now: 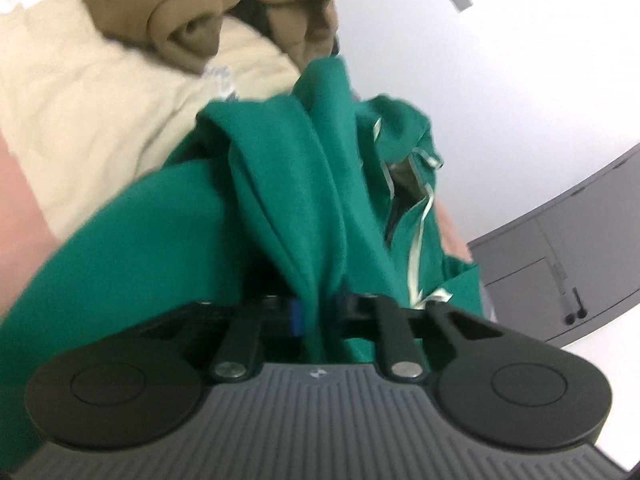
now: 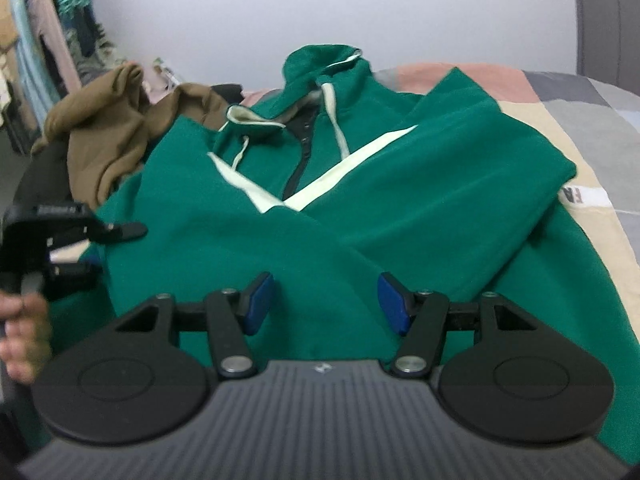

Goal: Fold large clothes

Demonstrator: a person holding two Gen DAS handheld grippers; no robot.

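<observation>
A green hoodie with a cream V stripe and cream drawstrings lies face up on the bed, both sleeves crossed over its chest. My left gripper is shut on a bunched fold of the green hoodie, which rises between its blue pads. In the right wrist view the left gripper sits at the hoodie's left edge, with a person's hand behind it. My right gripper stands open over the hoodie's lower part. Nothing is pinched between its blue pads.
A crumpled brown garment lies at the hoodie's left shoulder, also seen as the brown garment. The patchwork bedcover extends to the right. Hanging clothes stand at the far left. A grey cabinet is off to the right.
</observation>
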